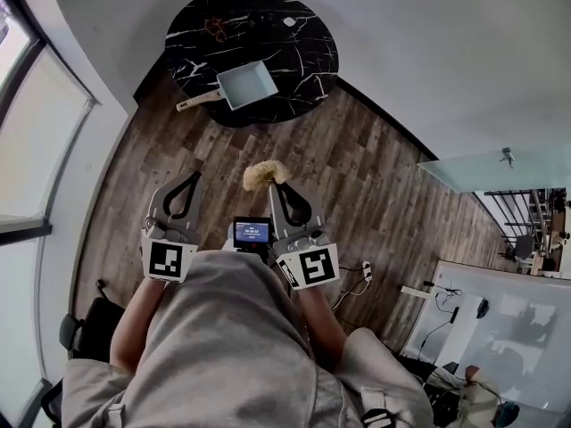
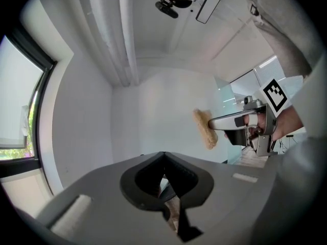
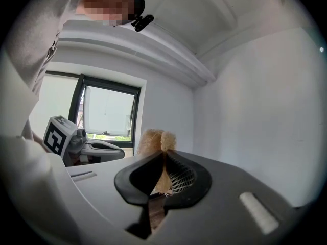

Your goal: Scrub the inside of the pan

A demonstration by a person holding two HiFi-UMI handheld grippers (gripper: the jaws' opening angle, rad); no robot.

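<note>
A light blue square pan with a pale handle rests on the round black marble table at the far side of the room. My right gripper is shut on a tan loofah scrubber, whose tuft sticks out past the jaw tips. My left gripper is shut with nothing in it. Both grippers hang over the wooden floor, well short of the table. In the left gripper view the right gripper appears with the scrubber at its tip.
Dark wooden floor lies between me and the table. A large window runs along the left wall. A glass panel and a white desk with cables stand to the right. A small brown item lies on the table.
</note>
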